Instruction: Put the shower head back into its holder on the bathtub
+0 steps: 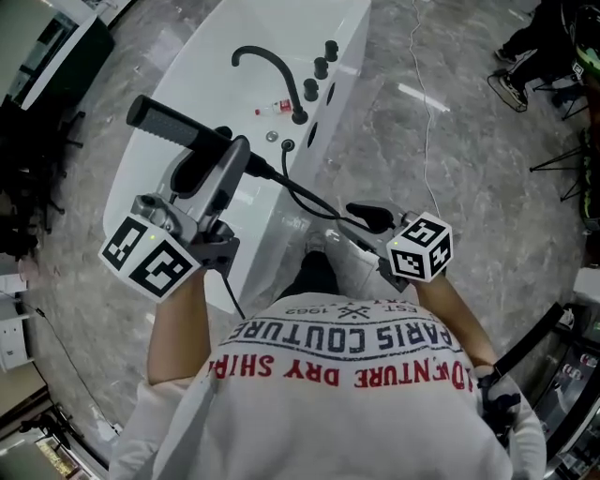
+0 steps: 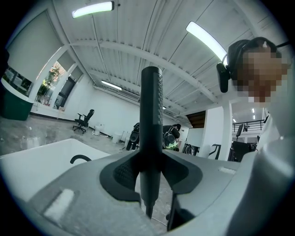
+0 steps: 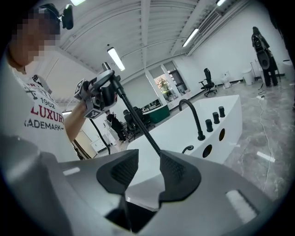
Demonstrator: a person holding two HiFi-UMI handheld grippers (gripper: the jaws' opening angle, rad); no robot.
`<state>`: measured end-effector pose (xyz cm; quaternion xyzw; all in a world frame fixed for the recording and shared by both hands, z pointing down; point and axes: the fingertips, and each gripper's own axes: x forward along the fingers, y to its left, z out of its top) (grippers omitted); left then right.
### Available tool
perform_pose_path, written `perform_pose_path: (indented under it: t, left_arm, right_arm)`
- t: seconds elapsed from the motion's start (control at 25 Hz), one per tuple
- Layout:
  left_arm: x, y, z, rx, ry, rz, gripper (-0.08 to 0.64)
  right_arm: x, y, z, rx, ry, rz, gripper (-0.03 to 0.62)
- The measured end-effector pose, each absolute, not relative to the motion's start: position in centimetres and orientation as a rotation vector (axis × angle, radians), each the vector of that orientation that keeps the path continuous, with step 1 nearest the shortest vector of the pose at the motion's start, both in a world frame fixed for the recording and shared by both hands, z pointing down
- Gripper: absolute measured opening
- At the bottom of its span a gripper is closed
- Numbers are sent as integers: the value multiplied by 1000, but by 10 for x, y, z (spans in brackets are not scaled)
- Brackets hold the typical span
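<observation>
My left hand-held gripper point(image 1: 234, 157) is closed on the handle of the black shower head point(image 1: 176, 126), which lies crosswise above the near end of the white bathtub point(image 1: 272, 28), lifted clear of the deck and not yet in its holder. In the left gripper view the handle point(image 2: 151, 120) stands upright between the ribbed pads, which press on it from both sides, so I judge the hold sound. My right hand-held gripper point(image 3: 148, 173) stands open. The black hose point(image 3: 138, 122) runs from the shower head down through the gap, lying against one pad, and nothing is clamped. From the head view the hose point(image 1: 302, 197) sags between the two grippers, just off the tub's side. The holder, as best I can tell, is the small dark socket point(image 1: 288, 145) on the deck near the curved faucet spout point(image 1: 267, 58), but it is too small to be sure. To do this step well, I would keep the left grip as it is, carry the head over that socket and turn the hose end downward before lowering it. The open right jaws should serve only as a loose guide, so the slack feeds back without kinking. A snagged hose could pull the handle off line as it seats.
</observation>
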<state>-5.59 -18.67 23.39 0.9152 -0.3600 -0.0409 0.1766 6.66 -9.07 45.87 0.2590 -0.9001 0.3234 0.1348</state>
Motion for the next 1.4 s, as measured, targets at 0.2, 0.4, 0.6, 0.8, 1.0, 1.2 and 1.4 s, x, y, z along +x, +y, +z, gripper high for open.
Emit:
perform_pose_path:
  t: [0.2,0.4,0.6,0.8,1.0,1.2,1.4]
  left_arm:
    - [-59,-189,239,2592,-1004,-131,137]
    - [-57,-189,229,2643,-995,-101,138]
    - [-57,-189,232,2648,-962,-88,138]
    - [-61,-189,237,2631,-954,-114,137]
    - [-73,-195,229,2631,-982,-106,137]
    - [-78,-199,239,2610,-998,-71,137]
    - [-79,-210,251,2603,-1031,-59,138]
  right_arm:
    - [56,-94,515,720,-2563,885,160]
    - [53,-106,558,746,-2485,826,170]
    - [45,-125,592,750,-2435,862,181]
    - [36,-133,622,702,-2411,866,184]
    - [22,-128,645,638,-2349,886,173]
    - [19,-128,665,650,-2304,940,146]
    - [19,-127,666,632,-2306,939,97]
